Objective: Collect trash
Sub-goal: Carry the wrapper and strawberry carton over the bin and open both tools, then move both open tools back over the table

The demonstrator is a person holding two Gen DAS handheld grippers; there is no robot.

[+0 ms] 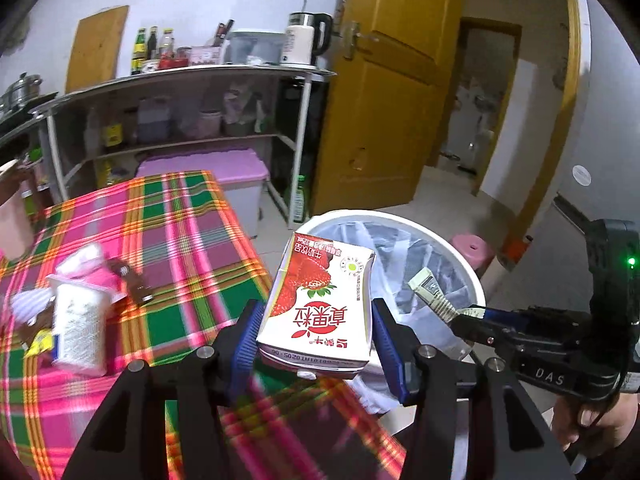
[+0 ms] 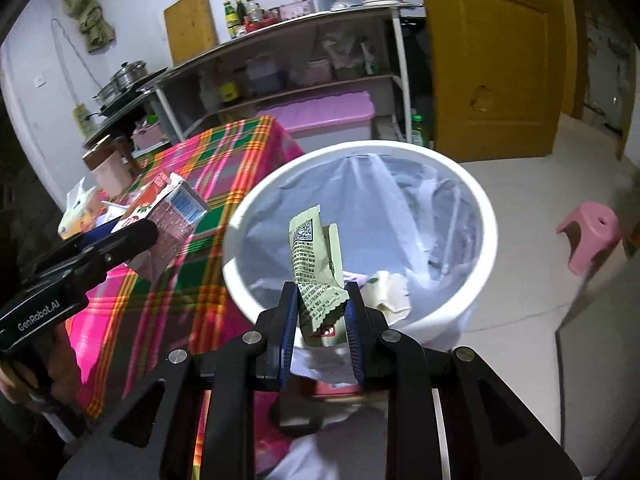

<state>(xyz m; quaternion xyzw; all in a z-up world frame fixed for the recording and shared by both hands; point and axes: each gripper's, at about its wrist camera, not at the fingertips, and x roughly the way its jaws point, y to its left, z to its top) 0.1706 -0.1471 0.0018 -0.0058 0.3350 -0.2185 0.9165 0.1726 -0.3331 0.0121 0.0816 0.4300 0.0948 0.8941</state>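
While the left gripper [image 1: 318,334] squeezes a strawberry milk carton [image 1: 320,304] between its two blue pads, the right gripper [image 2: 322,322] pinches a pale green wrapper [image 2: 316,268] the same way. Both are closed only as far as the thing they hold lets them.

The carton is upside down (its red writing reads the wrong way up) and hangs in the air at the table's edge, right beside the bin [image 1: 472,276]. The wrapper stands up from the right gripper's pads, over the near rim of the bin [image 2: 486,216]. Inside the bin is a clear bag, with some crumpled paper [image 2: 390,290] at the bottom.

More trash lies on the checked cloth [image 1: 176,236] to the left: a white cup [image 1: 78,328] on its side, a small brown wrapper [image 1: 134,280] and a bit of yellow wrapper [image 1: 42,340]. That part is blurry.

Further back stands a metal shelf [image 1: 192,76] with bottles [image 1: 154,46] and a kettle [image 1: 306,40] on top, and a purple-lidded box [image 1: 224,168] under it. A yellow door [image 1: 392,80] is open, and a pink stool [image 2: 592,236] sits on the floor.
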